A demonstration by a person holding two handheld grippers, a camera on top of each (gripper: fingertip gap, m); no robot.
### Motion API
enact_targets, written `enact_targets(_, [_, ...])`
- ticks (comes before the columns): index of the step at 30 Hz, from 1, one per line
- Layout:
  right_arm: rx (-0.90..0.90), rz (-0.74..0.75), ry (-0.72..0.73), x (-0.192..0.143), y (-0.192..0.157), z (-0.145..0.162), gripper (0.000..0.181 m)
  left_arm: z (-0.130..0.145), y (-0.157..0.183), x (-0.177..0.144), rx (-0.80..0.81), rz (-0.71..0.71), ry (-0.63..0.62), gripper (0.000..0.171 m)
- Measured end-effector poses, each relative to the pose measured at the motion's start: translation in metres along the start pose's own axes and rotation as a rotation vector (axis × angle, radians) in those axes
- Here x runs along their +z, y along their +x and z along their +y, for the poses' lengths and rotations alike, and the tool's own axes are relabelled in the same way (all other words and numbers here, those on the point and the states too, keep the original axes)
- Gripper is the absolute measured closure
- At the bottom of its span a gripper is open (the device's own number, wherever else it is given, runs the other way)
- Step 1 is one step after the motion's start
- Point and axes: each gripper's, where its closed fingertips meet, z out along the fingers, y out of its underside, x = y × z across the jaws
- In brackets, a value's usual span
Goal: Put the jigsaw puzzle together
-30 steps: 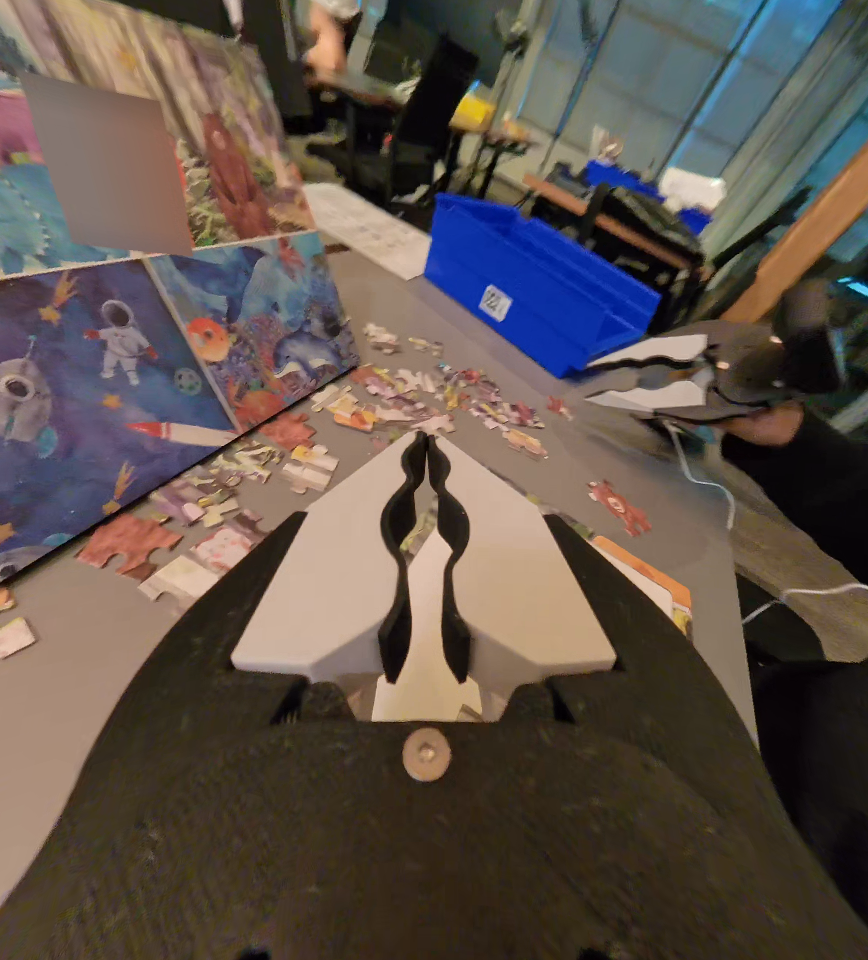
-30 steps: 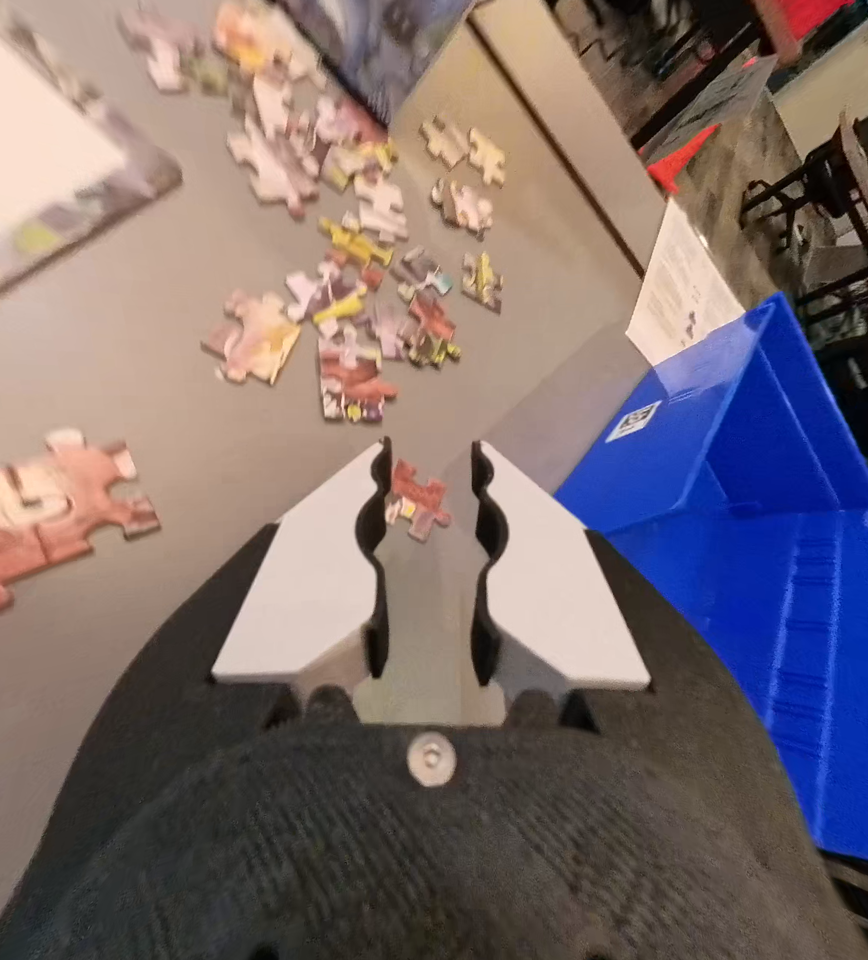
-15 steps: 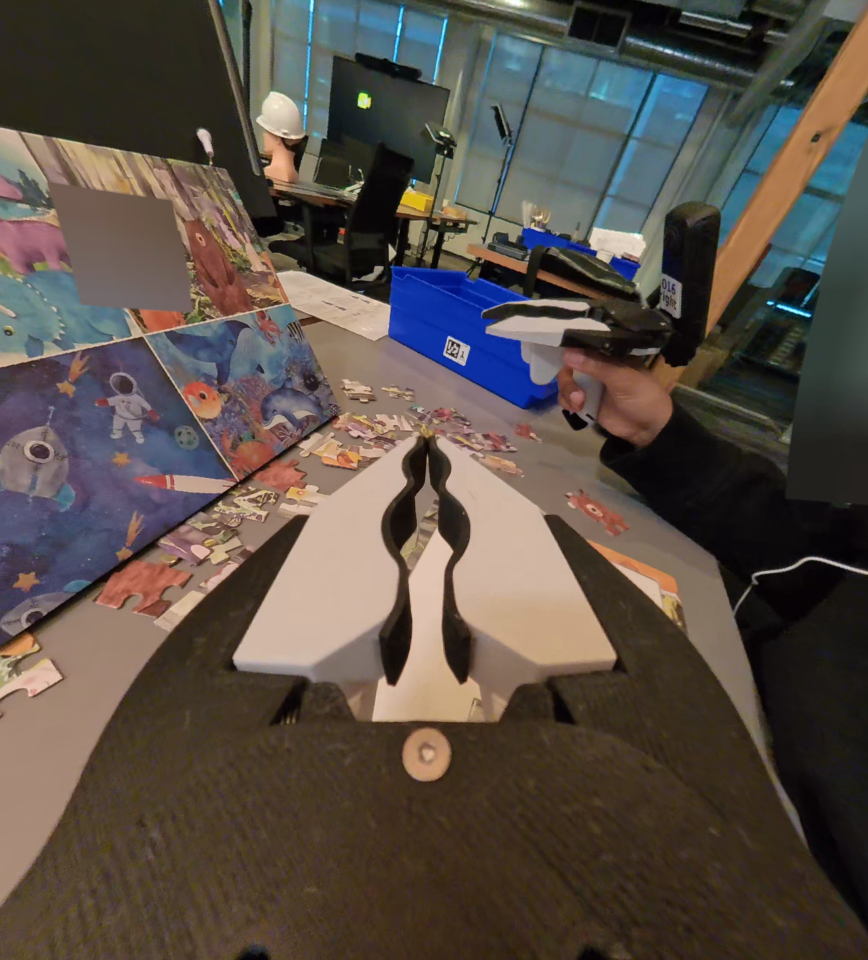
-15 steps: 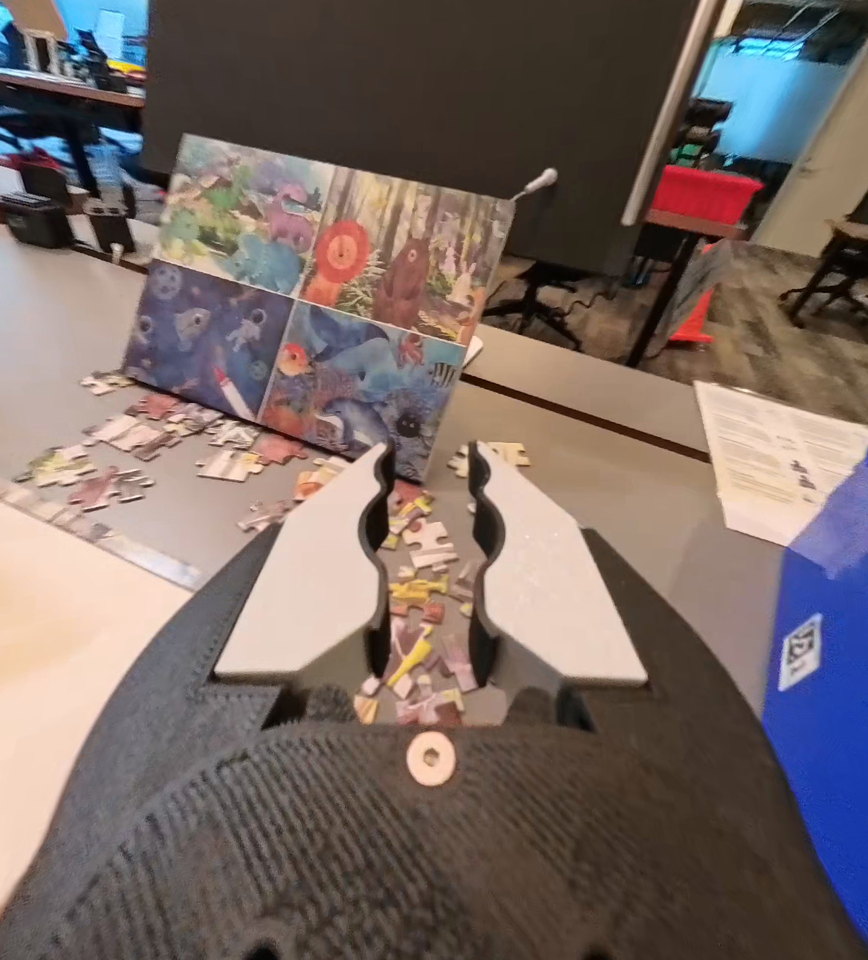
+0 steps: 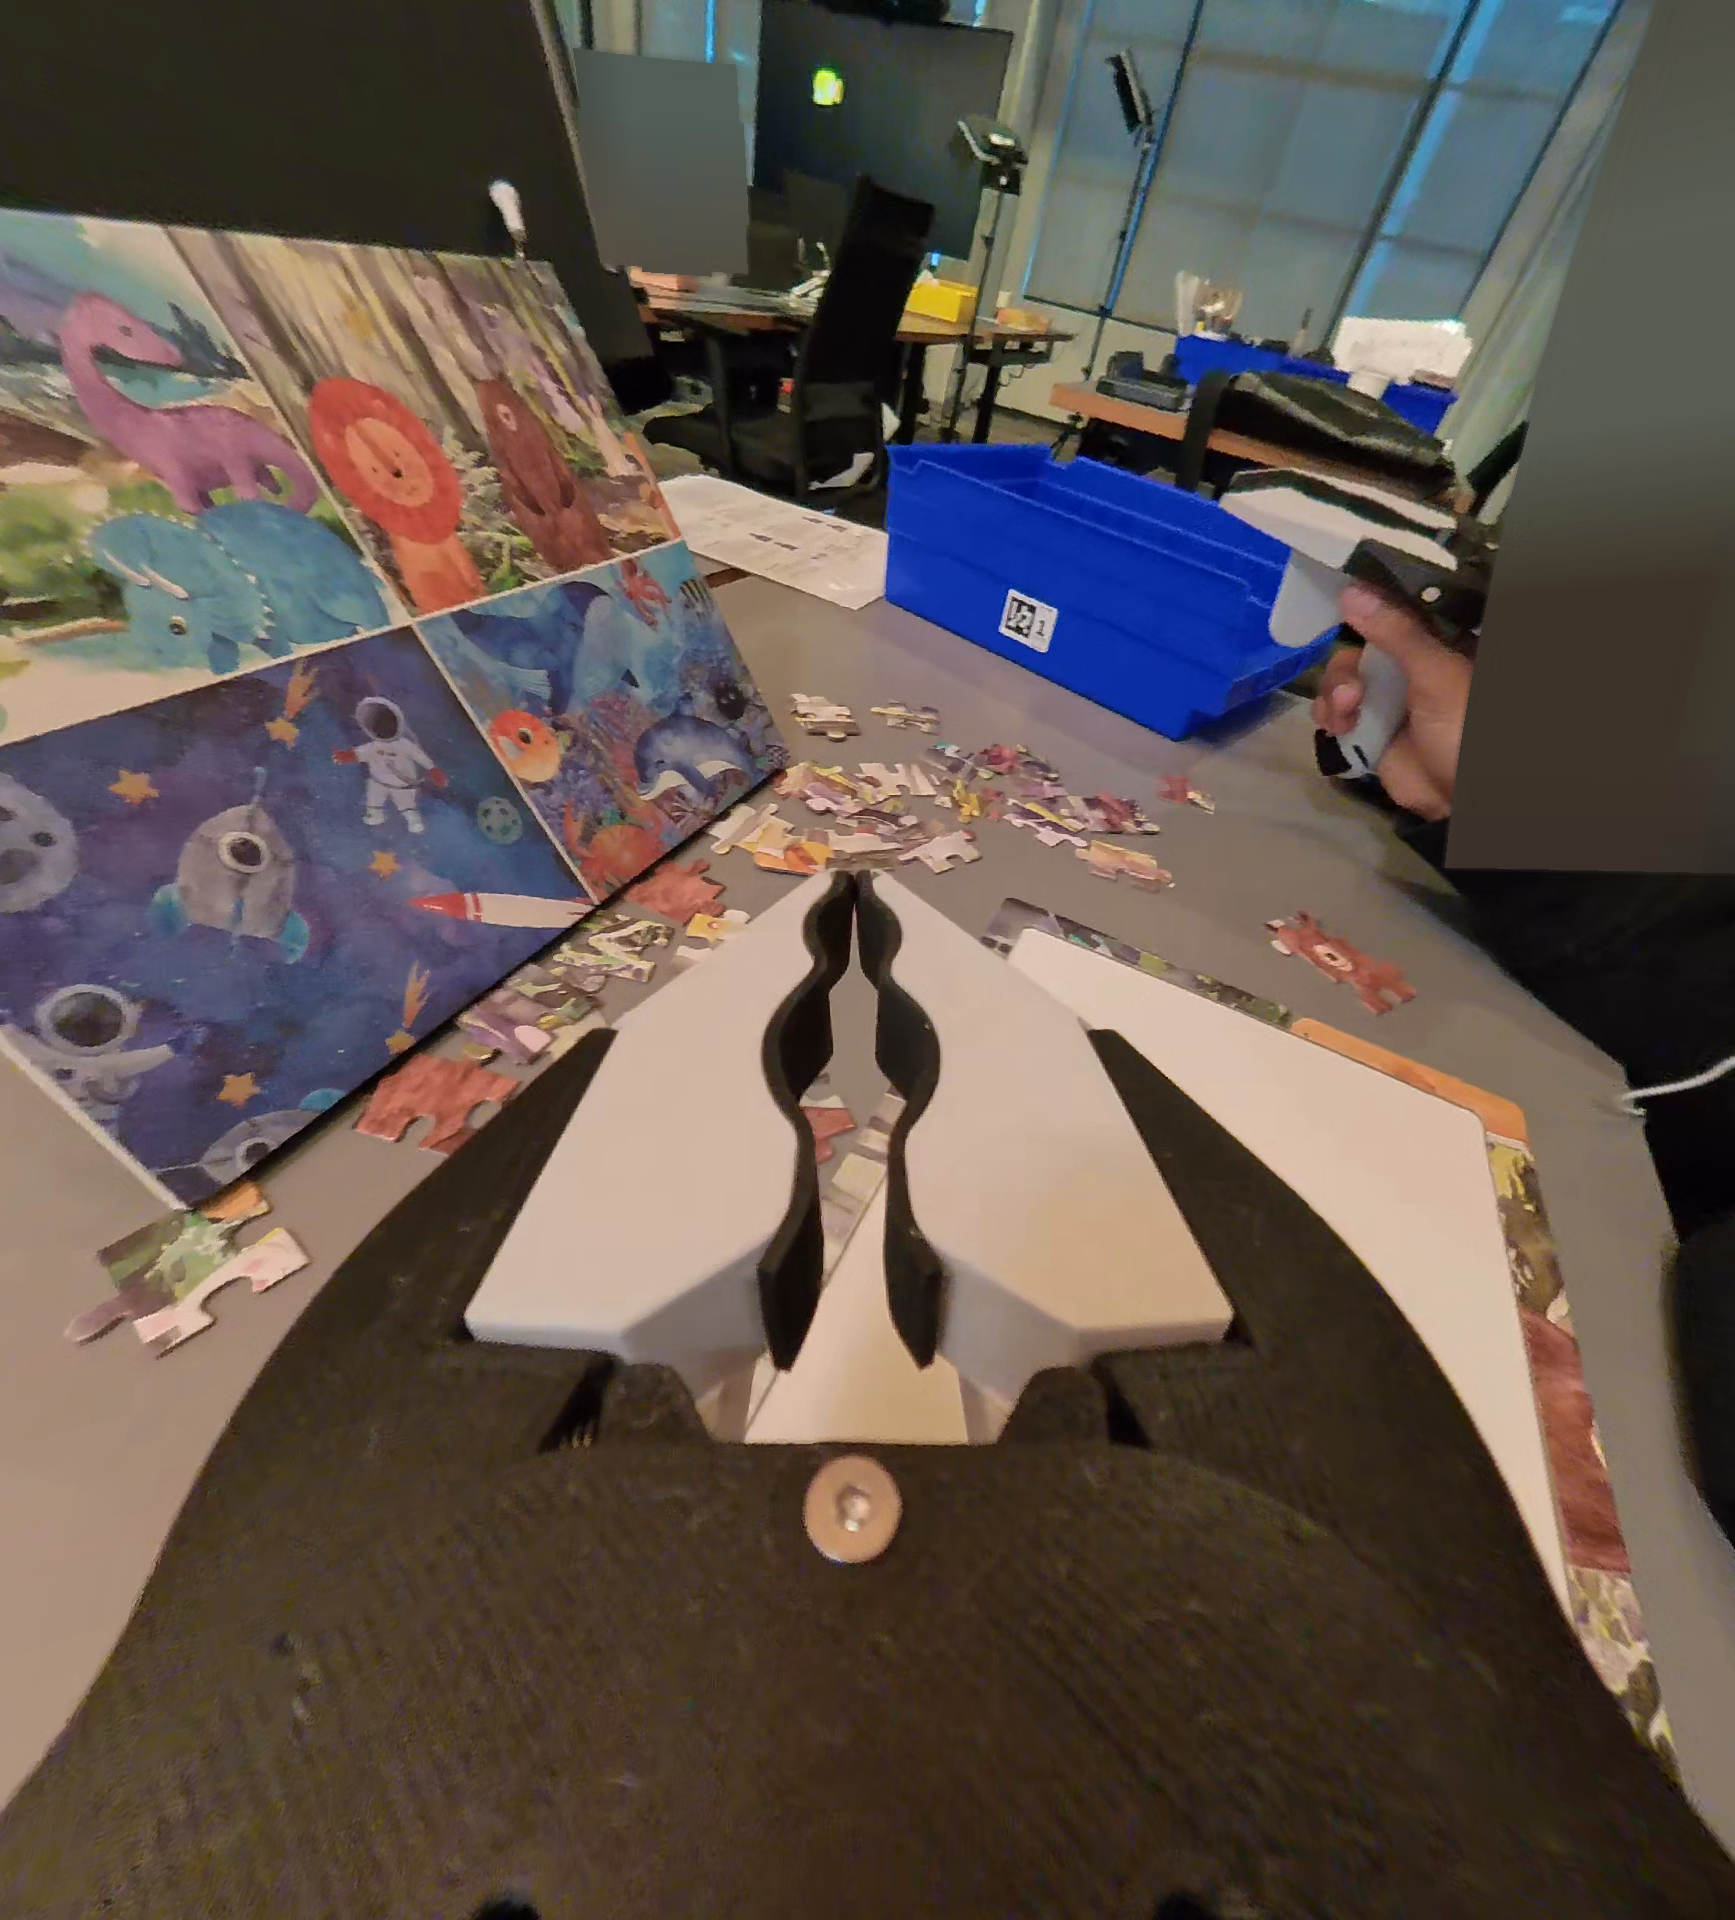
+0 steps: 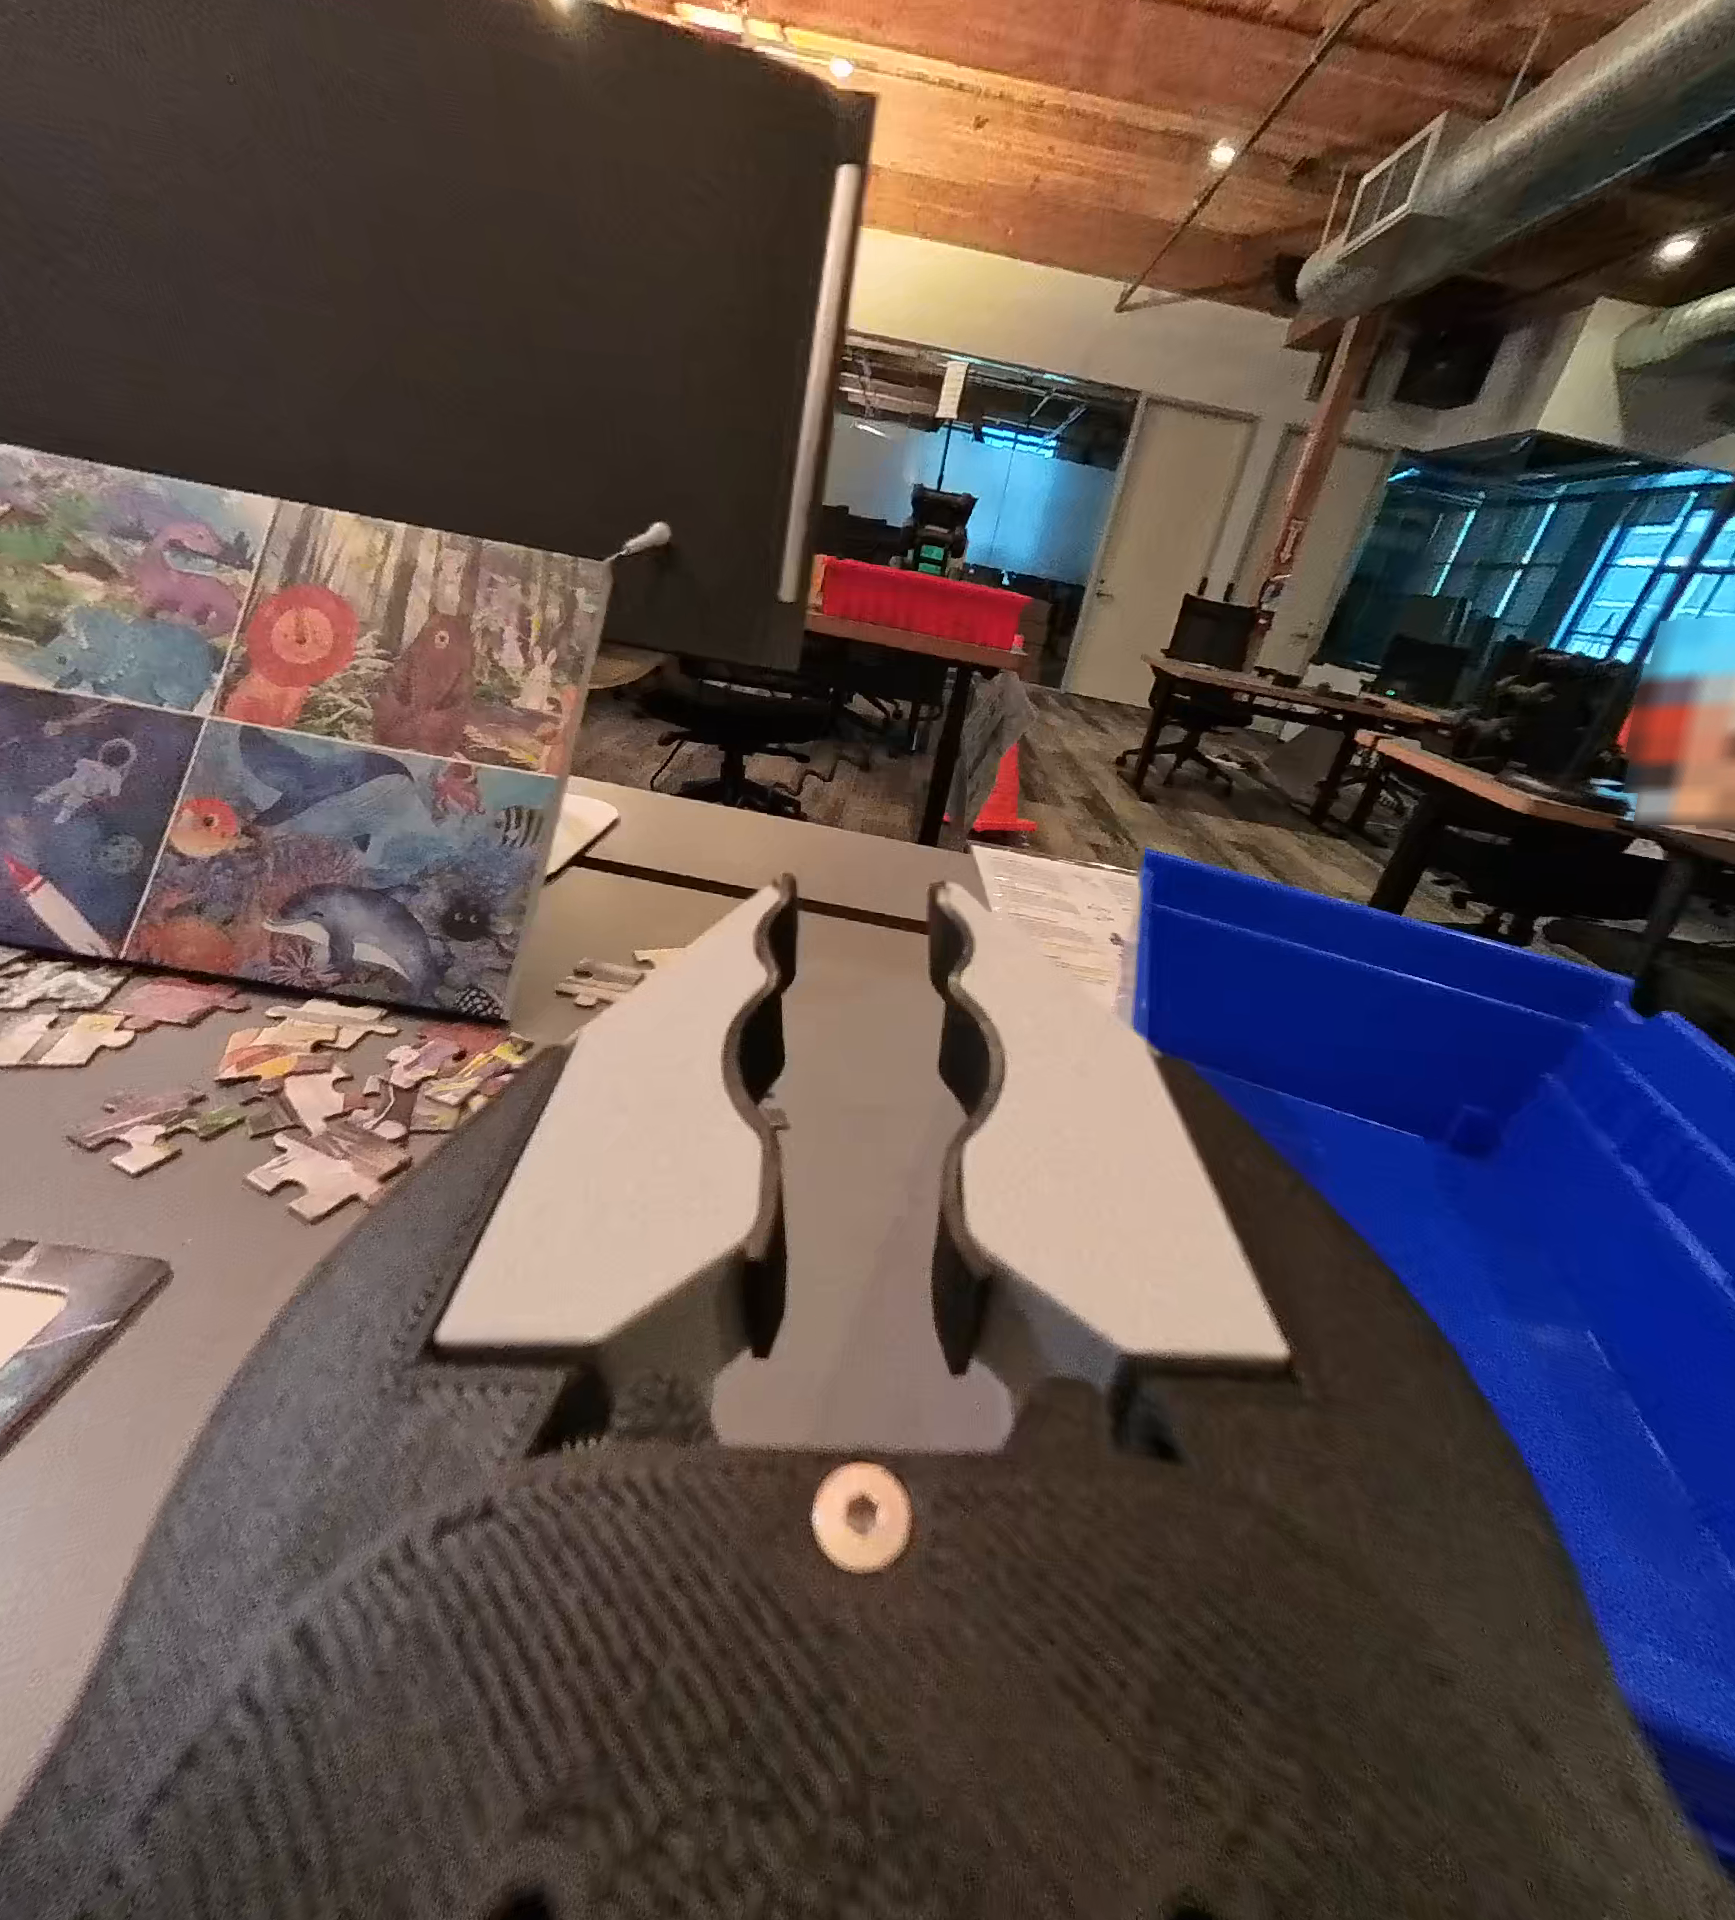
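Loose jigsaw pieces [image 5: 946, 810] lie scattered on the grey table in front of the propped picture board [image 5: 271, 675]. The white puzzle tray [image 5: 1258, 1101] with a coloured border lies flat just right of my left gripper [image 5: 855, 885], which is shut and empty above the table. My right gripper [image 6: 861, 904] is open and empty, held level above the table beside the blue bin [image 6: 1465, 1091]. It also shows in the left wrist view [image 5: 1247, 511], held by a hand [image 5: 1403, 717]. Pieces [image 6: 323, 1101], the board [image 6: 219, 727] and a tray corner [image 6: 32, 1309] show at its left.
A blue bin [image 5: 1081, 561] stands at the back right, with a printed sheet [image 5: 780, 535] behind it. Single pieces lie apart: a red-brown one [image 5: 1341, 961] at the right, a green one [image 5: 188, 1273] at the left. A white cable [image 5: 1715, 1070] hangs off the table's right edge.
My right gripper has lifted and tilted up from looking down at the pieces to pointing level, staying open. My left gripper stays shut and its view has tilted up a little.
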Motion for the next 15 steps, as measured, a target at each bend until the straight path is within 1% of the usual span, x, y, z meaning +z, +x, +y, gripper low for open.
enact_targets(4, [-0.07, -0.035, -0.041, 0.004, -0.016, 0.006, 0.158, -0.002, -0.006, -0.004, -0.013, -0.022, 0.021, 0.171])
enact_targets(6, [-0.072, -0.048, -0.049, 0.006, -0.021, 0.008, 0.158, -0.001, -0.006, -0.003, -0.028, -0.013, 0.018, 0.171])
enact_targets(12, [0.038, -0.093, -0.074, 0.005, -0.03, 0.012, 0.153, 0.002, -0.001, 0.0, -0.022, 0.007, 0.005, 0.171])
enact_targets(15, [0.053, -0.101, -0.079, 0.005, -0.034, 0.012, 0.153, 0.001, 0.001, 0.0, -0.019, 0.012, 0.008, 0.171])
